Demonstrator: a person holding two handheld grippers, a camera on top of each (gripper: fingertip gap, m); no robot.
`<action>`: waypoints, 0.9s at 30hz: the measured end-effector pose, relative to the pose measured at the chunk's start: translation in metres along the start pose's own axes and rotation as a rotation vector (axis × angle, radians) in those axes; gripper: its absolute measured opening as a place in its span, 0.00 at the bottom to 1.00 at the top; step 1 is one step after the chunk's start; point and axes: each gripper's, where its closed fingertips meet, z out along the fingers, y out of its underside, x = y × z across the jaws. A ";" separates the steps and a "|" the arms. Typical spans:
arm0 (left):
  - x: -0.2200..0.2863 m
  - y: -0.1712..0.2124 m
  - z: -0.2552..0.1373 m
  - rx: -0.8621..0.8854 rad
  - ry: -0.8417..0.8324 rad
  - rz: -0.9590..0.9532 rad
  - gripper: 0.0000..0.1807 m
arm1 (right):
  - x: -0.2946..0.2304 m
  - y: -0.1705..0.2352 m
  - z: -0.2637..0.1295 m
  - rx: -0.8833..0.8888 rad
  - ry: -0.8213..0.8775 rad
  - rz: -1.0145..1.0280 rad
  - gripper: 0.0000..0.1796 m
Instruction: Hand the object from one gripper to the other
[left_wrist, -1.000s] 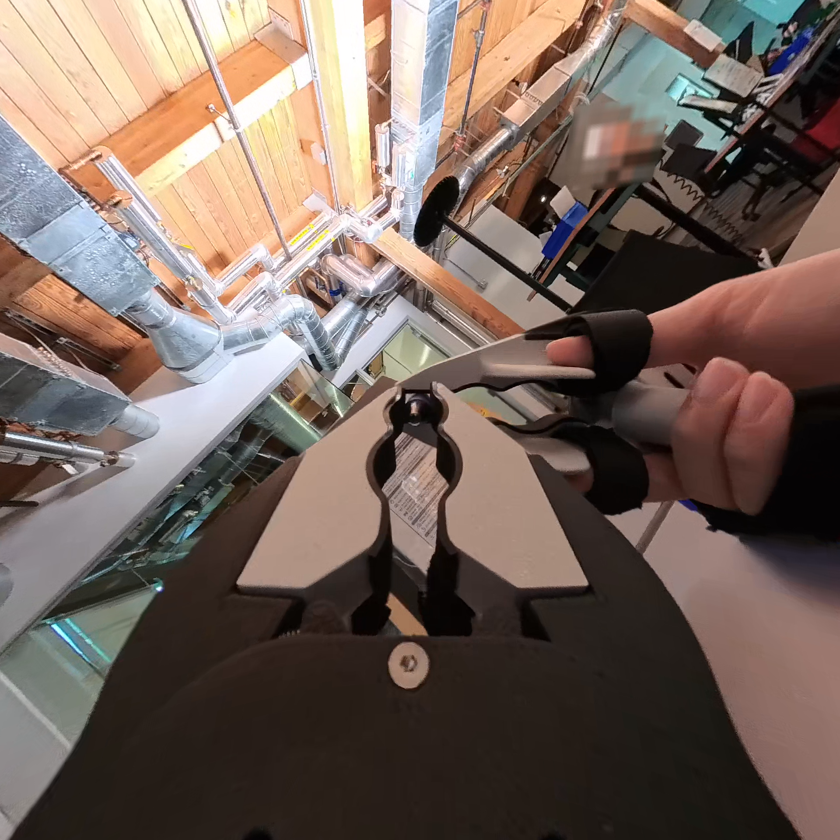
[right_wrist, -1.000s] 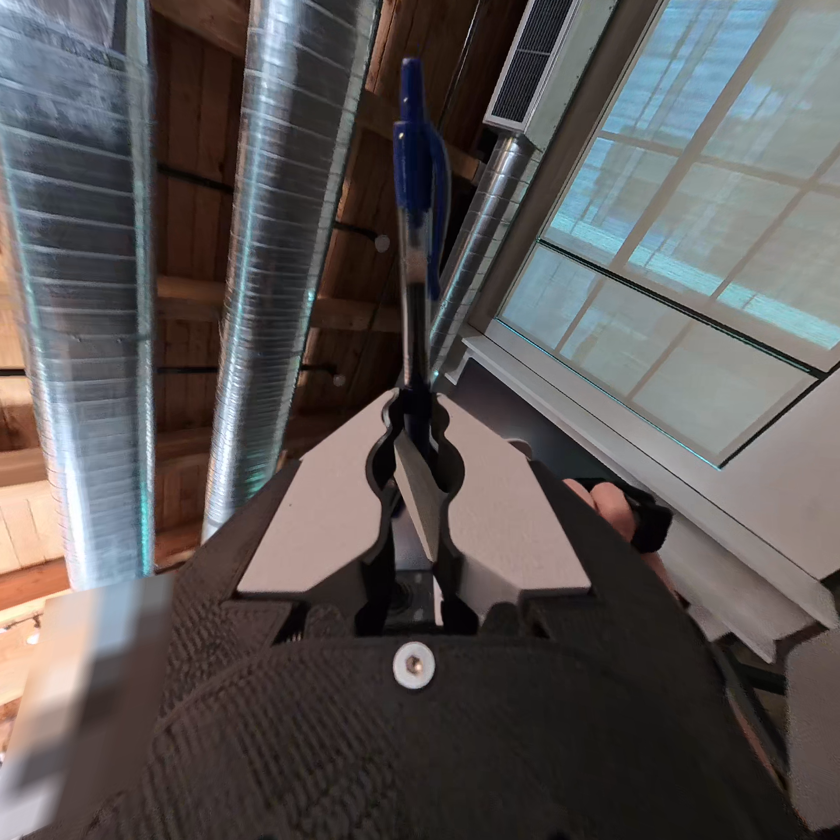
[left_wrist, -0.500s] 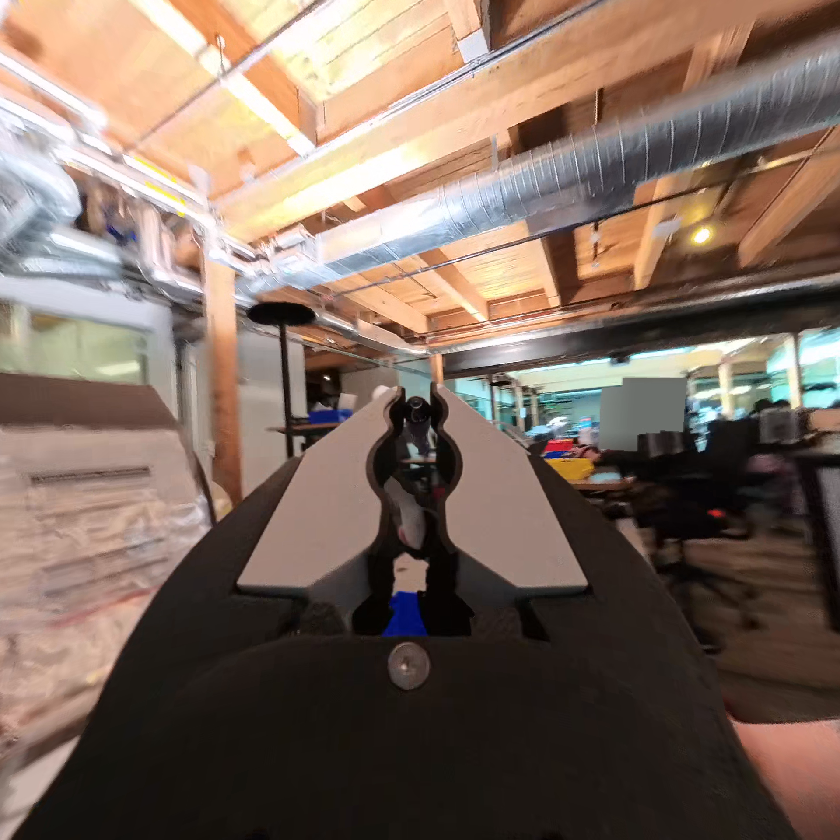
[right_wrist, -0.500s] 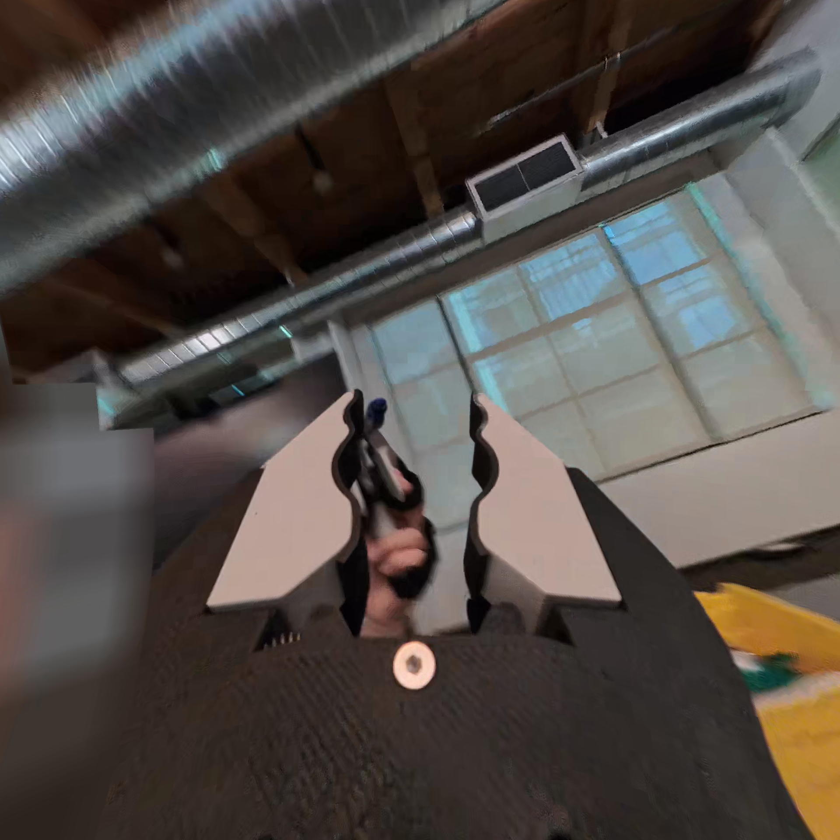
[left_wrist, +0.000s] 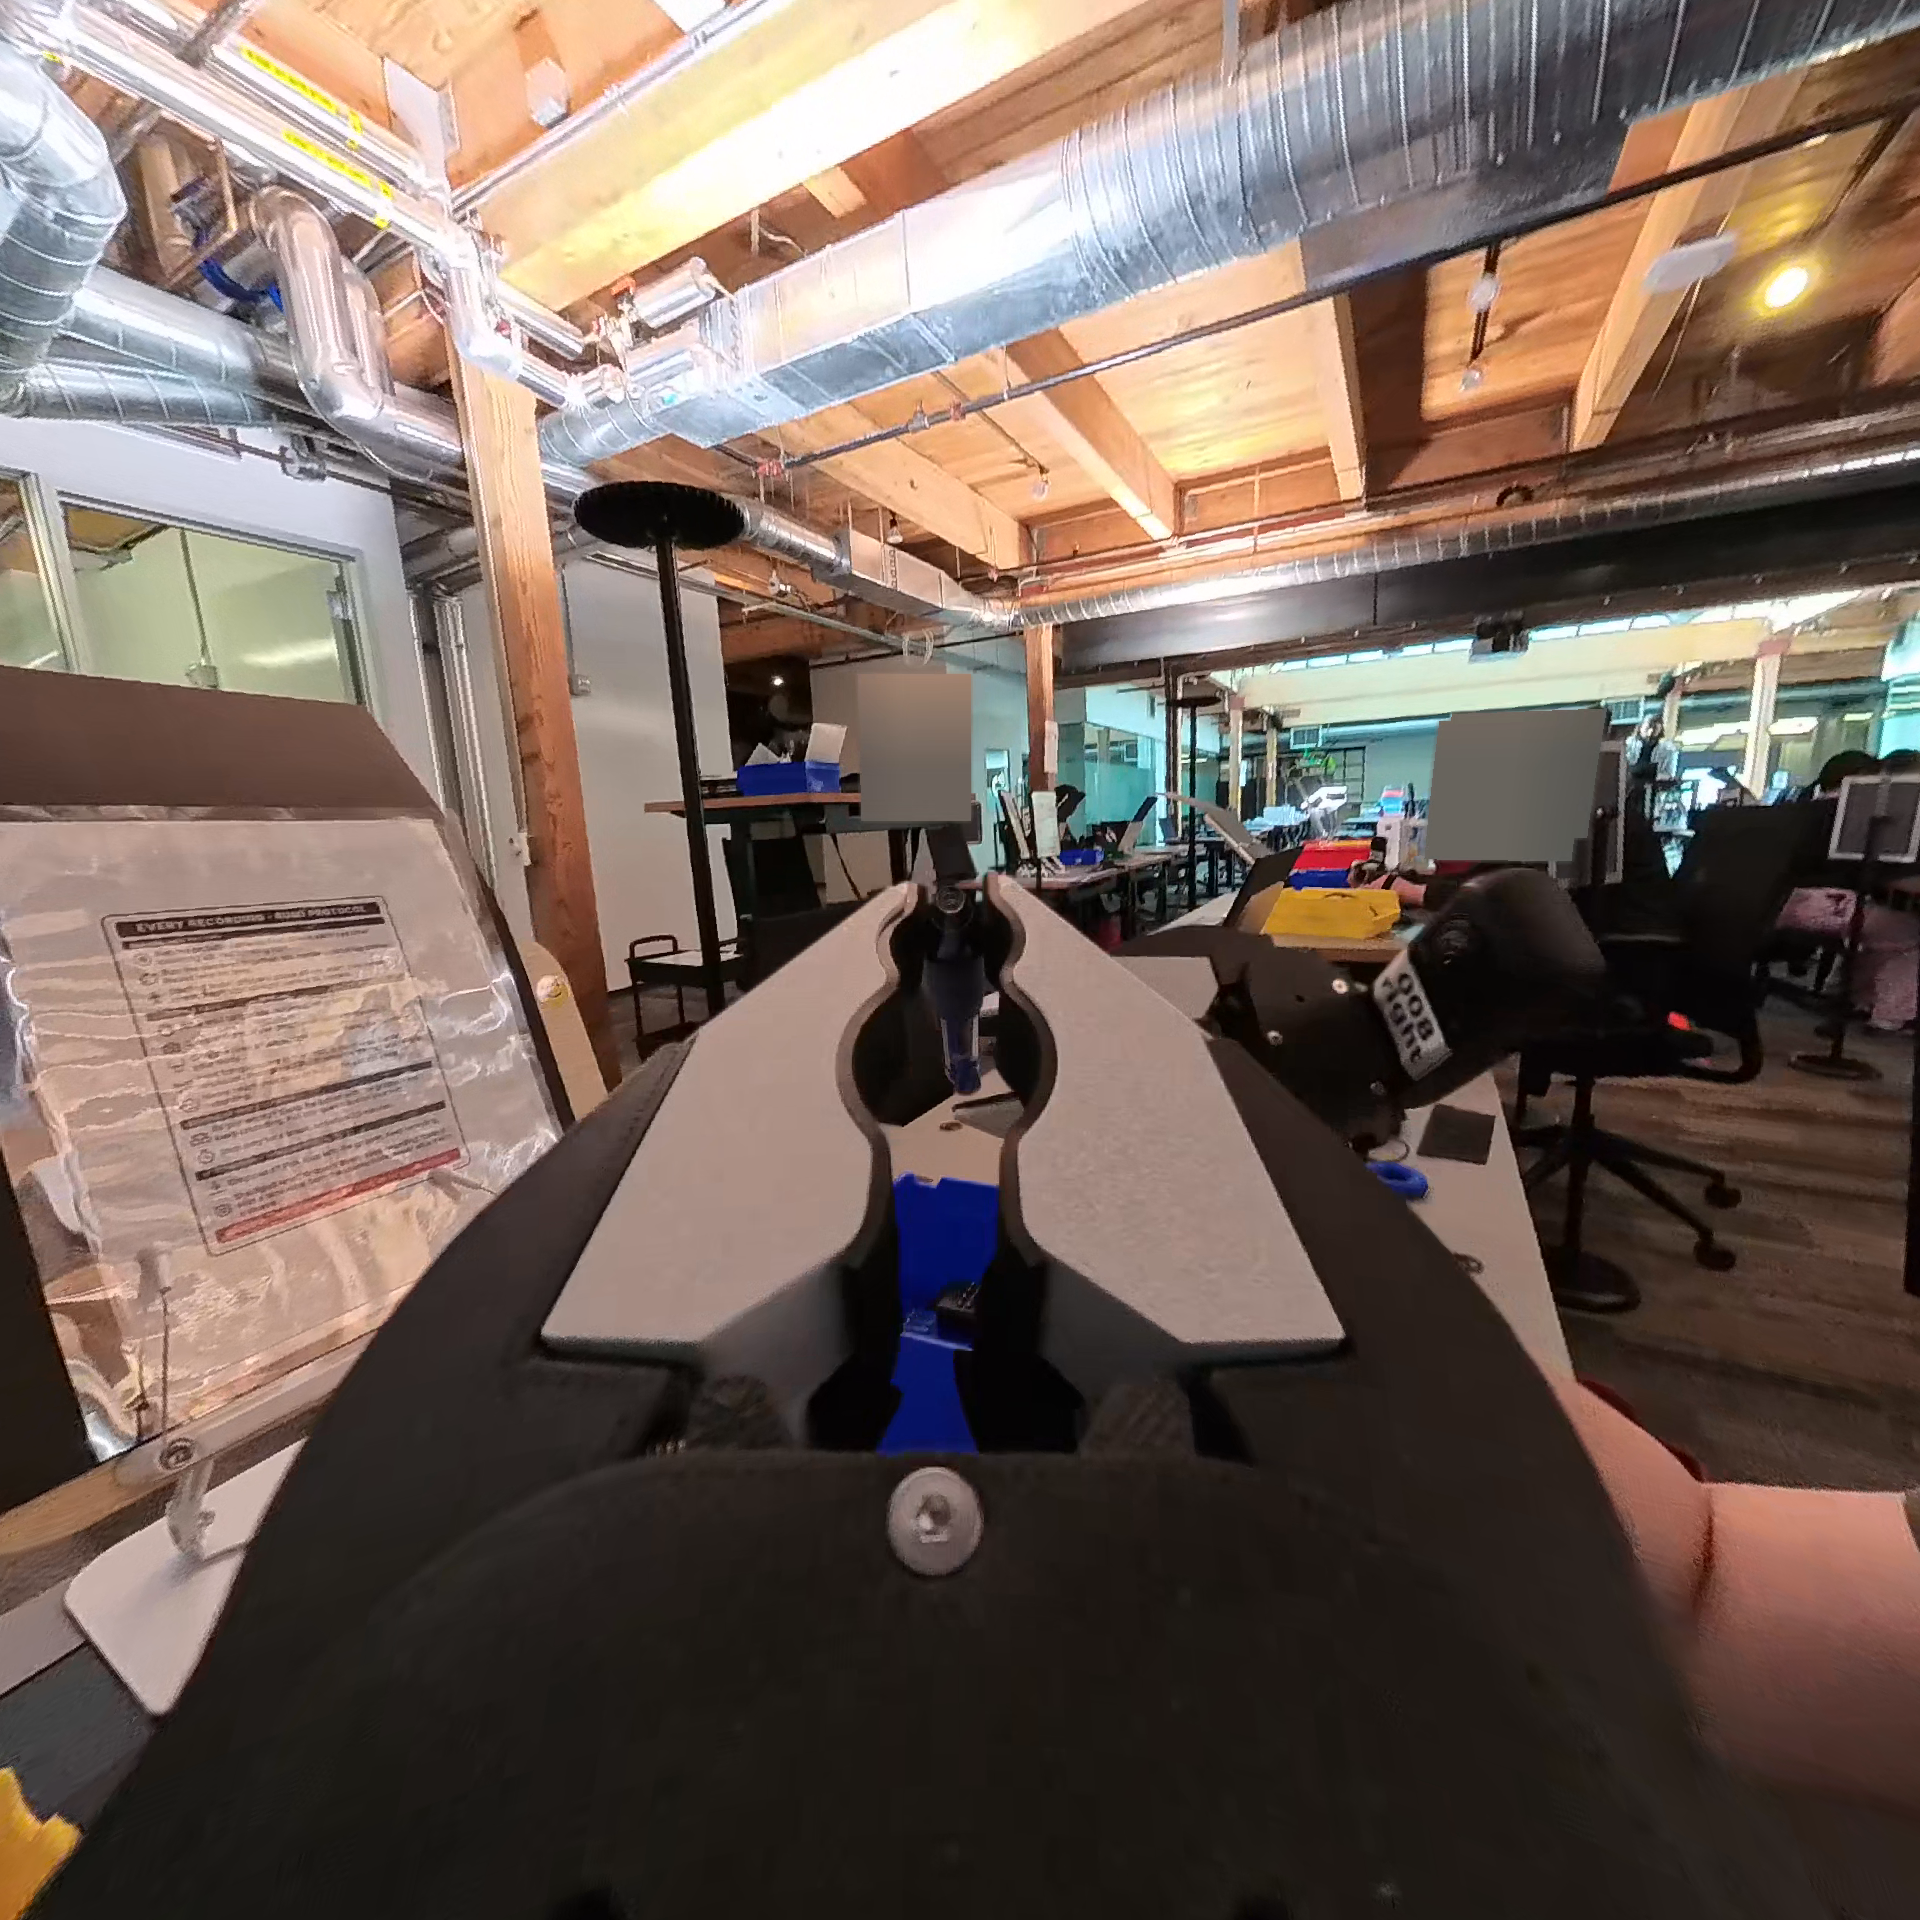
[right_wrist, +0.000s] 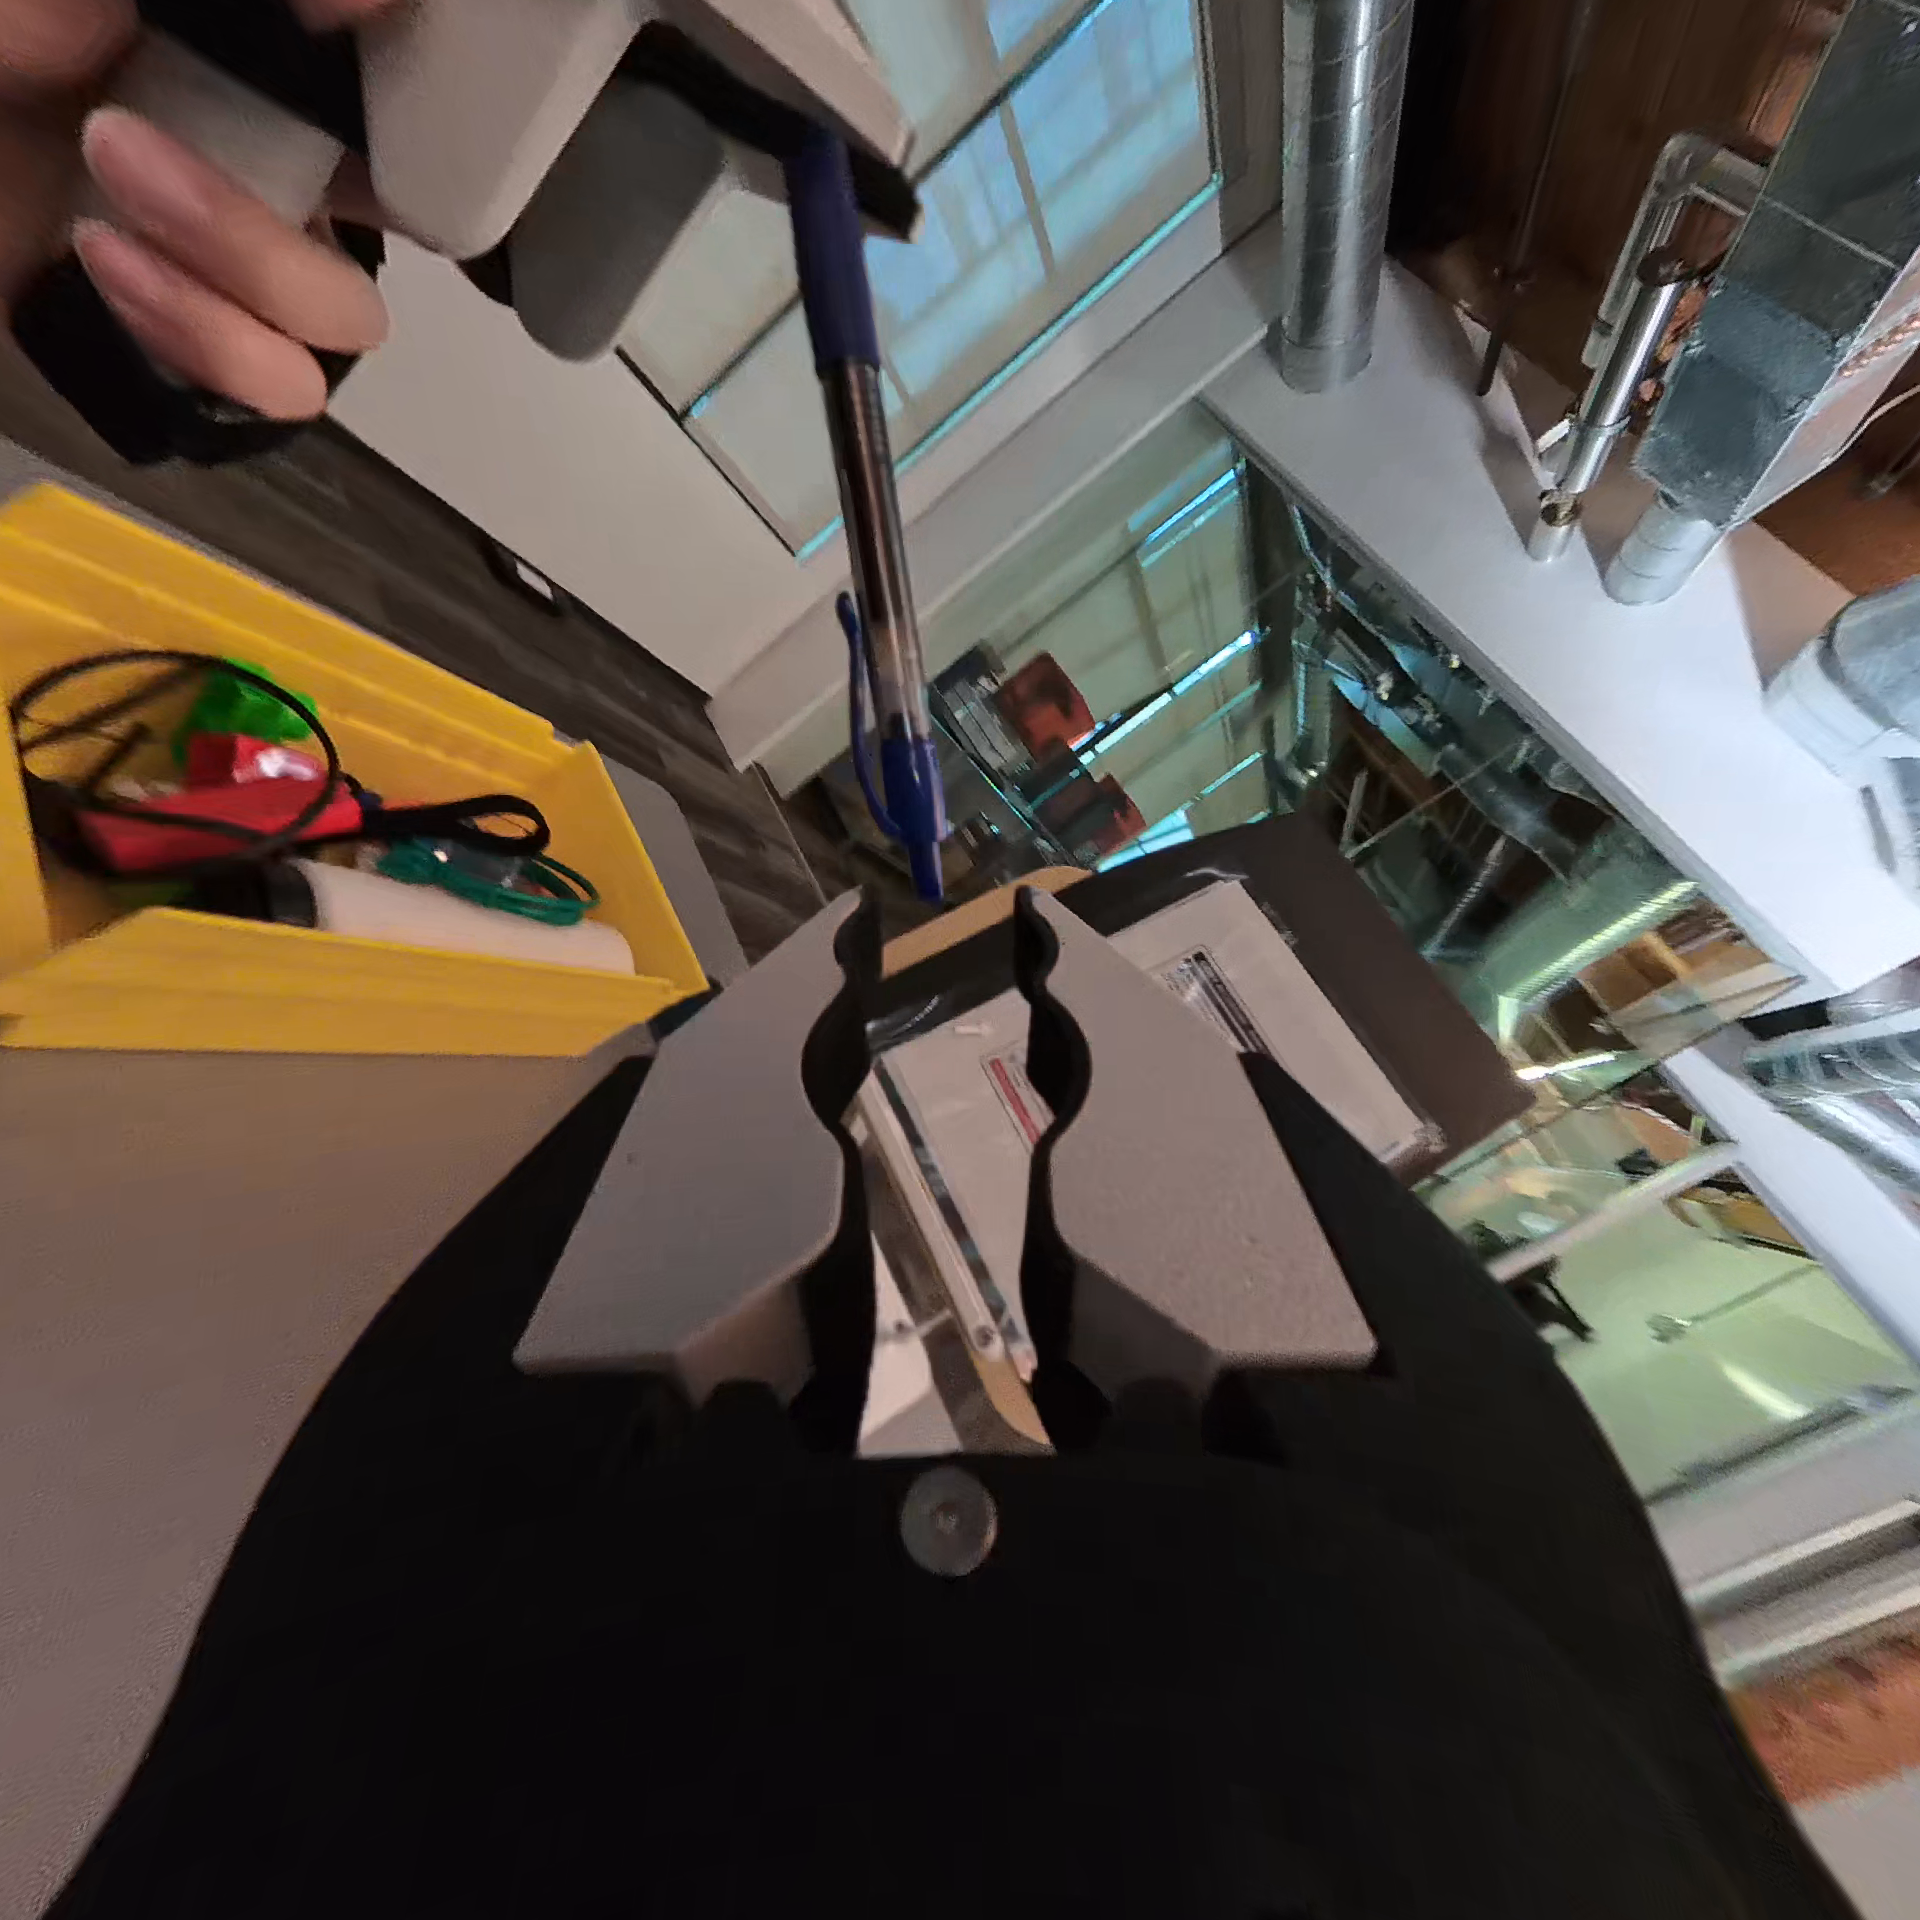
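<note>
My left gripper (left_wrist: 951, 914) clamps the blue-capped, clear-barrelled ballpoint pen (right_wrist: 868, 499) by its grip end; light, stiff and slippery, it suits a mid-barrel pinch by my parted, empty right gripper (right_wrist: 943, 902).

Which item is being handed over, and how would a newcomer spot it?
In the right wrist view, start at the yellow plastic bin on the left, then look right to the left gripper coming in from the top. Hanging from its closed jaws is a slim blue ballpoint pen with a clear barrel, the only long thin stick, its clip end just above the right gripper.
</note>
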 end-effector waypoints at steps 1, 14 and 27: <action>0.000 0.002 0.001 -0.012 -0.003 0.006 0.04 | -0.001 0.000 0.001 -0.025 0.007 -0.031 0.12; 0.003 0.003 0.006 -0.026 -0.013 -0.022 0.32 | 0.000 0.011 0.008 -0.124 0.025 0.054 0.02; -0.014 -0.013 -0.012 0.020 -0.048 -0.020 0.32 | 0.141 0.095 -0.095 0.265 0.282 1.024 0.02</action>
